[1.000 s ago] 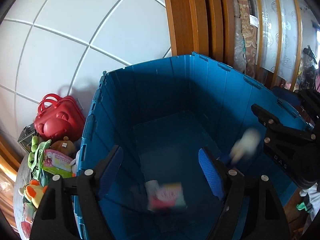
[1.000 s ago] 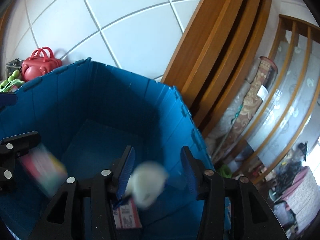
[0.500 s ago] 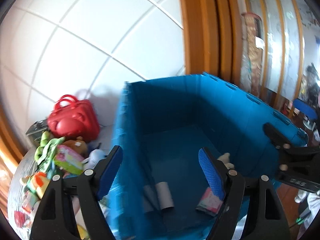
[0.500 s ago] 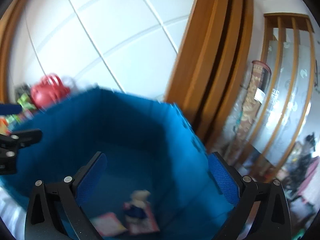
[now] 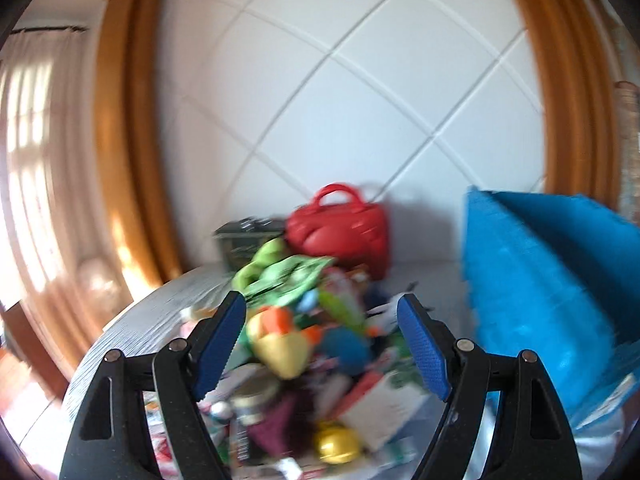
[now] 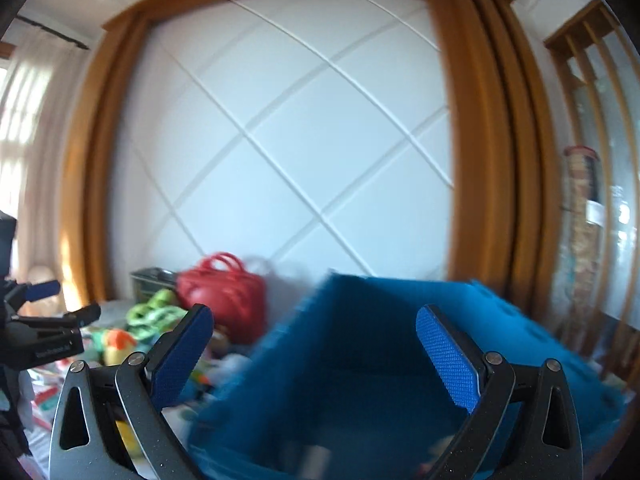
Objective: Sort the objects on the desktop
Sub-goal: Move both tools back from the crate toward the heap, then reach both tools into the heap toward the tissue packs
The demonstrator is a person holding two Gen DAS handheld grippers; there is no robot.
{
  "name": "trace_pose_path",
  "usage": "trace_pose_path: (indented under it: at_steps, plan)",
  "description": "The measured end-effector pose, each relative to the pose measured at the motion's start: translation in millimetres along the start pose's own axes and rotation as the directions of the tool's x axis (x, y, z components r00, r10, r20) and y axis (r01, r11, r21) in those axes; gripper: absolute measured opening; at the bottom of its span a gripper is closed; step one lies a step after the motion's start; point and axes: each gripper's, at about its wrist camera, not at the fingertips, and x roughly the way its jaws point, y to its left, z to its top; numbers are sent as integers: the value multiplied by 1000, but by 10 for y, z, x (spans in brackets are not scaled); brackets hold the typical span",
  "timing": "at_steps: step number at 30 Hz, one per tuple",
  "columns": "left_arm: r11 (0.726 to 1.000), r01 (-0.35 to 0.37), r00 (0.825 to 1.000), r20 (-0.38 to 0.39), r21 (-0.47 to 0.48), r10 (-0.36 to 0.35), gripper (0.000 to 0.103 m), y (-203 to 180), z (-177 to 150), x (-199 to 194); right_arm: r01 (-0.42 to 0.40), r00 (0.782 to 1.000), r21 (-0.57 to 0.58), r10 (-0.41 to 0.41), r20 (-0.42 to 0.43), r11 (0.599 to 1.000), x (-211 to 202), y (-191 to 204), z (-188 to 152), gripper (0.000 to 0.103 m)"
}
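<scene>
My left gripper (image 5: 320,340) is open and empty above a blurred heap of toys and packets (image 5: 304,344) on the round grey table (image 5: 168,312). A yellow toy with an orange top (image 5: 280,344) lies between its fingers. The blue plastic crate (image 5: 540,280) stands to its right. My right gripper (image 6: 316,348) is open and empty above the near rim of the blue crate (image 6: 360,356). The left gripper shows at the left edge of the right wrist view (image 6: 44,320).
A red handbag-shaped case (image 5: 340,228) and a dark box (image 5: 244,240) stand at the back of the heap against the white panelled wall (image 5: 340,100). Green toys (image 6: 156,312) lie by the case. Wooden frames flank the wall. Both views are motion-blurred.
Both grippers dropped their items into the crate: a pink packet from the left, a white plush toy from the right. Both have lifted and swung left, the left one over the heap.
</scene>
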Motion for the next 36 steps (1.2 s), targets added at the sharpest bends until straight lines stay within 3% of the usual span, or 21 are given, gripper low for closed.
trace_pose_path:
  at_steps: [3,5,9,11,13,15,22,26,33,36]
  plan:
    - [994,-106,992,-75,-10,105,78,522,-197,147,-94,996,4,94,7,996,40,391,-56,103]
    - [989,-142,983,-121,-26,138,78,842,-344,240,-155,988,-5,155,-12,988,96,630,-112,103]
    - [981,-187,963,-206,-59,172,78,1398,-654,439,-238,963,2,236,-130,971,346,1146,-377,103]
    - [975,-209,950,-251,-79,184,78,1678,-833,550,-253,950,11,251,-187,967,452,1324,-550,103]
    - [970,-226,934,-303,-92,188,78,1940,-1029,680,-246,948,-54,228,-222,968,540,1580,-723,103]
    - [966,-239,917,-349,-96,192,78,2144,-1172,775,-265,922,-70,231,-311,962,624,1819,-936,103]
    - [973,-212,883,-444,-91,151,78,2525,-1607,999,-280,863,-21,243,-442,960,863,2205,-1286,103]
    - [972,-204,880,-457,-112,132,78,2670,-1696,1051,-276,853,-14,238,-465,961,971,2361,-1326,103]
    - [957,-262,865,-469,-120,178,78,3143,-1750,1099,-286,835,-11,244,-493,958,1173,2578,-1293,103]
    - [963,-237,878,-452,-126,157,78,3186,-1631,1144,-296,830,-13,251,-499,955,1300,2689,-1243,103]
